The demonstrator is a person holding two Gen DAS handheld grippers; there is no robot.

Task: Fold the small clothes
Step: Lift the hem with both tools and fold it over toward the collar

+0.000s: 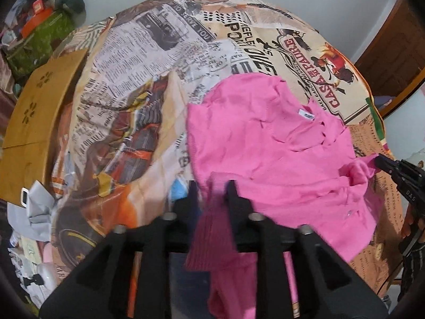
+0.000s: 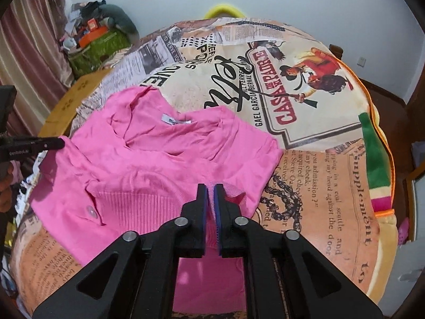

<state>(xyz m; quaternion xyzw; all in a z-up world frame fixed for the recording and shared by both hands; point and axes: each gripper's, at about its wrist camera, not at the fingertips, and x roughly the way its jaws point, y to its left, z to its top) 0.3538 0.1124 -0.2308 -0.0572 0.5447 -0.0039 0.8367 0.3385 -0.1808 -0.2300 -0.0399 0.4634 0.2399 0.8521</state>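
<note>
A small pink knit garment (image 1: pixel 279 146) (image 2: pixel 159 159) lies spread on the printed cloth, its white neck label (image 2: pixel 176 120) facing up and a button (image 2: pixel 90 210) near the ribbed hem. My left gripper (image 1: pixel 211 186) stands over the garment's near edge, jaws apart, with blurred ribbed pink fabric hanging loosely between the fingers. In the right wrist view the left gripper (image 2: pixel 62 143) reaches the garment's left edge. My right gripper (image 2: pixel 211 188) has its blue pads almost together, pinching a thin fold of the hem. From the left wrist view the right gripper (image 1: pixel 375 159) pulls a corner taut.
The printed newspaper-pattern cloth (image 1: pixel 132 79) (image 2: pixel 318 186) covers a rounded surface. A wooden board (image 1: pixel 39 111) lies at its left edge, with a cluttered green box (image 1: pixel 39 26) behind. A yellow object (image 2: pixel 223 10) peeks over the far edge. Loose items lie low on the left.
</note>
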